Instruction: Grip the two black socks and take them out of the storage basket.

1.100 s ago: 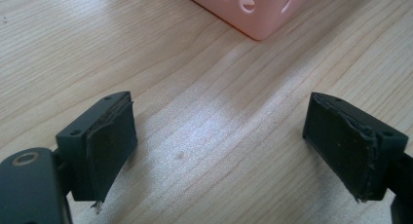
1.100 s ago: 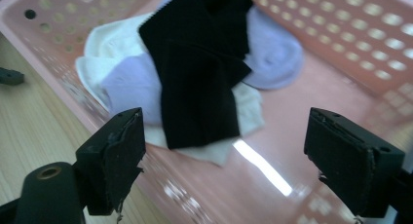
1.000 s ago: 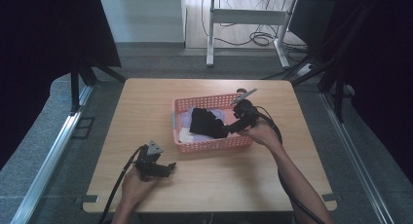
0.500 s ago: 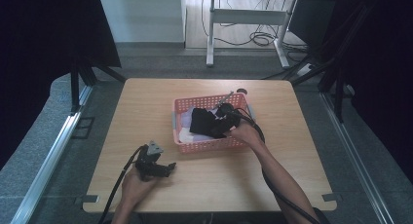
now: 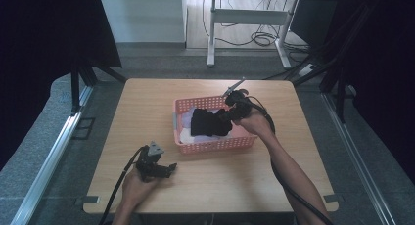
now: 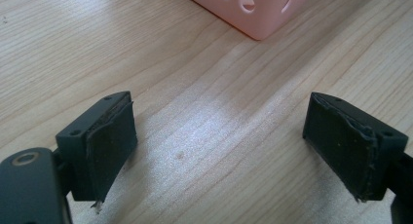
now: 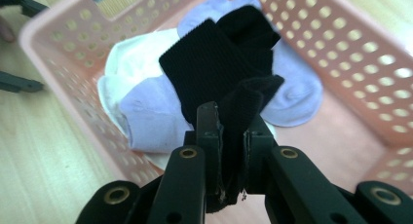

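**A:** Status of the right gripper?

**B:** It is positioned over the right end of the pink basket, which stands near the middle of the wooden table. In the right gripper view, its jaws are closed tight on a fold of a black sock. The cloth is pinched between the two pads and spreads out ahead of them, above the basket floor.

**A:** Other contents of the basket?

**B:** A white sock and pale lavender socks lie beneath and around the black one. In the high view, the black sock covers the centre of the basket, with light cloth visible at its left edge.

**A:** And the left gripper?

**B:** It is held low at the near left part of the table, well apart from the basket's contents, pointing to the right. In the left gripper view, the jaws stand wide open with bare wood between them. Nothing is held. A corner of the basket shows ahead of it. A cable trails from the gripper toward the table's near edge.
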Demonstrator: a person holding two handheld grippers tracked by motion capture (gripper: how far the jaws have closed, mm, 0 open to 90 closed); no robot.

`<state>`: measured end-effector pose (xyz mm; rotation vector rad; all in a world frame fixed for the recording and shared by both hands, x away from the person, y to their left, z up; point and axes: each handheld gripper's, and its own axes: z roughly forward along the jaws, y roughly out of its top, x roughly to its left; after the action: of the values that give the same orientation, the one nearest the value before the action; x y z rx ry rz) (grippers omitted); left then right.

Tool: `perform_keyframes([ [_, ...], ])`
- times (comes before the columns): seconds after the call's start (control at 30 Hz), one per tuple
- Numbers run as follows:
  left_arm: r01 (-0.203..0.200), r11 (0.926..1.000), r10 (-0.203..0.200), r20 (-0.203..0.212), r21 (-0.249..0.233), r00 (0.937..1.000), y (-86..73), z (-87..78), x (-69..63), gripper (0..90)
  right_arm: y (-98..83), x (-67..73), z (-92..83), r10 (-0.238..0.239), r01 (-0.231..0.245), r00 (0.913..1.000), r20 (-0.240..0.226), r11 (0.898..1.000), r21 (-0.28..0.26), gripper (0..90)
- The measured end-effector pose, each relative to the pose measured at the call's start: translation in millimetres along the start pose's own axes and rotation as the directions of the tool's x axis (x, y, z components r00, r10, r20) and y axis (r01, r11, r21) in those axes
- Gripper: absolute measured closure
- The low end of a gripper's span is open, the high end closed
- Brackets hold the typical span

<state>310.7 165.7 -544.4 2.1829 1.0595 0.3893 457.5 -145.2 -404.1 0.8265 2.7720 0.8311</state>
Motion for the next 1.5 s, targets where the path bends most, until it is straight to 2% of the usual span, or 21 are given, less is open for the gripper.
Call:
perform_keyframes([
  [0.13,-0.002,1.0000,0.002,-0.001,-0.001,1.0000,0.1,0.1,0.2,11.9,9.1,-1.7,-17.5,0.001,-0.002,0.9997,-0.024,1.000,-0.013,82.3],
  [0.5,-0.004,1.0000,0.004,-0.001,0.001,1.0000,0.1,0.0,0.4,11.9,29.8,-2.4,-55.0,-0.004,0.002,0.9993,-0.036,0.998,-0.063,82.0],
  [1.03,-0.004,1.0000,0.004,0.001,0.005,1.0000,0.1,-0.2,0.5,11.9,35.7,-18.0,-115.1,0.054,-0.052,0.9984,0.016,0.990,-0.130,82.2],
  [1.07,-0.004,1.0000,0.004,0.001,0.005,1.0000,0.1,-0.2,0.5,11.9,35.7,-18.0,-115.1,0.054,-0.052,0.9984,0.016,0.990,-0.130,82.2],
  [1.1,-0.004,1.0000,0.004,0.001,0.004,1.0000,0.1,-0.2,0.4,11.9,35.6,-20.6,-123.5,0.062,-0.057,0.9978,0.027,0.988,-0.141,82.1],
  [1.5,-0.004,1.0000,0.004,0.000,0.004,1.0000,0.1,-0.1,0.4,11.9,30.8,-32.9,-161.3,0.090,-0.073,0.9914,0.095,0.983,-0.171,81.9],
])
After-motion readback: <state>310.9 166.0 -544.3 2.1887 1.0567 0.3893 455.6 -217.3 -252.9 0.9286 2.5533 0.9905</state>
